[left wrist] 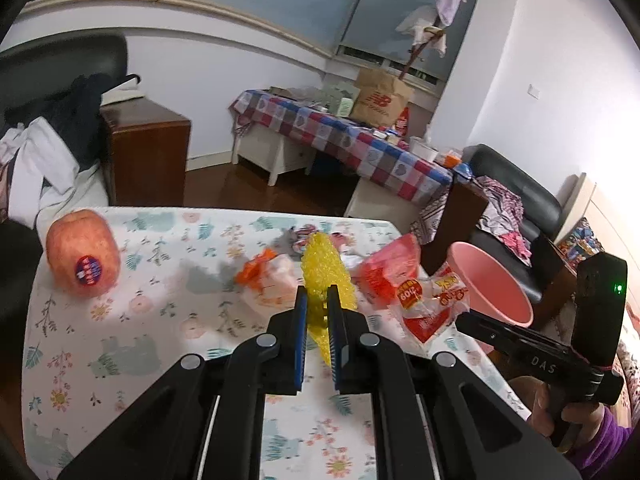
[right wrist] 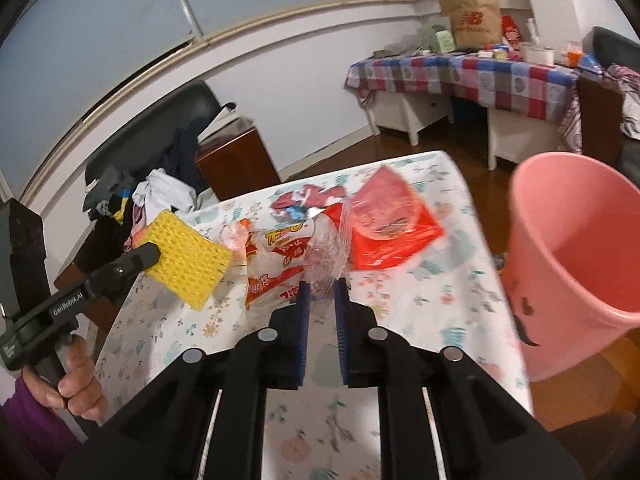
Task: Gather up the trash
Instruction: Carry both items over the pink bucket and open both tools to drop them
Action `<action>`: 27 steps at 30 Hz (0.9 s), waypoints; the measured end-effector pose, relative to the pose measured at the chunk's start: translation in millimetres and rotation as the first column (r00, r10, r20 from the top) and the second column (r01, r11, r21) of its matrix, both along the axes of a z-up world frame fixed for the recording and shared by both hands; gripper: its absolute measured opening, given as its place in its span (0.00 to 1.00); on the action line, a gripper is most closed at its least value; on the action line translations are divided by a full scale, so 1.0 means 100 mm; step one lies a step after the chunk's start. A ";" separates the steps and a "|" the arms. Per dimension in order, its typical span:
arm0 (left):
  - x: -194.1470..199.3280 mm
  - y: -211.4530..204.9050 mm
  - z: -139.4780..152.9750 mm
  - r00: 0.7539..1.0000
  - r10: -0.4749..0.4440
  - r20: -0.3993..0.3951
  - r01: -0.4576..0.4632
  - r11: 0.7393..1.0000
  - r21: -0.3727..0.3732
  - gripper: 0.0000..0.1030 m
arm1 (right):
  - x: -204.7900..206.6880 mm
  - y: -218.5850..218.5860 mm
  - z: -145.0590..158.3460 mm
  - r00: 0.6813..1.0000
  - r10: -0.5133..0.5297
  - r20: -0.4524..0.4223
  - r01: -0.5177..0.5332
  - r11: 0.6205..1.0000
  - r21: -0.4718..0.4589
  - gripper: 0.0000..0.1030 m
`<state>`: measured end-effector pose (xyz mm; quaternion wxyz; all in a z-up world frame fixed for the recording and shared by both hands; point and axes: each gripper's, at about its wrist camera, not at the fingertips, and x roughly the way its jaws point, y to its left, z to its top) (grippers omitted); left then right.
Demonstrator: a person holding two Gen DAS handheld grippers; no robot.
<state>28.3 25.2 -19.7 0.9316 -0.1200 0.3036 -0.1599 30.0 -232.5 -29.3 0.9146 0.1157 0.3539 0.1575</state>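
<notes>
My left gripper point(left wrist: 318, 300) is shut on a yellow foam fruit net point(left wrist: 324, 268), held a little above the floral table point(left wrist: 140, 340). From the right wrist view the same net point(right wrist: 188, 264) sticks out of the left gripper point(right wrist: 154, 254). My right gripper point(right wrist: 322, 292) is shut on a clear snack wrapper with red and yellow print point(right wrist: 288, 260), lifted off the cloth. The left wrist view shows that wrapper point(left wrist: 436, 300) hanging at the right gripper's tip point(left wrist: 460, 318). A pink bin point(right wrist: 572, 264) stands off the table's right edge. A red packet point(right wrist: 392, 224) and an orange-and-clear wrapper point(left wrist: 264, 276) lie on the table.
An apple with a sticker point(left wrist: 82, 258) sits at the table's far left. More small wrappers point(right wrist: 304, 200) lie near the far edge. A chair with clothes point(right wrist: 160, 184), a wooden cabinet point(left wrist: 148, 152) and a checked-cloth table point(left wrist: 340, 136) stand behind. A hand point(right wrist: 76, 380) grips the left handle.
</notes>
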 end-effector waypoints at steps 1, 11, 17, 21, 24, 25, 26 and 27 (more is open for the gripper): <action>0.00 -0.05 0.03 1.000 -0.012 0.006 0.012 1.000 -0.001 0.08 | -0.02 -0.05 0.00 1.000 -0.014 0.002 0.014 1.000 -0.002 0.12; 0.00 -0.59 0.22 0.990 -0.131 0.053 0.131 0.991 0.016 0.08 | -0.20 -0.75 0.01 0.978 -0.210 0.017 0.210 0.978 -0.007 0.12; 0.03 -0.94 0.29 0.978 -0.199 0.062 0.198 0.980 0.024 0.08 | -0.31 -1.07 0.08 0.951 -0.303 0.063 0.306 0.951 -0.038 0.12; 0.07 -1.19 0.35 0.967 -0.245 0.069 0.244 0.969 0.023 0.08 | -0.39 -1.26 0.13 0.923 -0.370 0.107 0.379 0.922 -0.080 0.12; 0.10 -1.38 0.38 0.958 -0.278 0.068 0.277 0.961 0.019 0.08 | -0.43 -1.38 0.14 0.903 -0.410 0.132 0.424 0.899 -0.107 0.12; 0.11 -1.47 0.40 0.954 -0.293 0.070 0.292 0.956 0.022 0.08 | -0.43 -1.41 0.15 0.898 -0.418 0.136 0.434 0.894 -0.114 0.12; 0.12 -1.54 0.41 0.950 -0.305 0.072 0.303 0.953 0.026 0.08 | -0.43 -1.45 0.15 0.891 -0.431 0.142 0.448 0.885 -0.128 0.12; 0.14 -1.64 0.42 0.945 -0.320 0.073 0.318 0.948 0.030 0.08 | -0.42 -1.48 0.14 0.887 -0.438 0.147 0.457 0.879 -0.138 0.12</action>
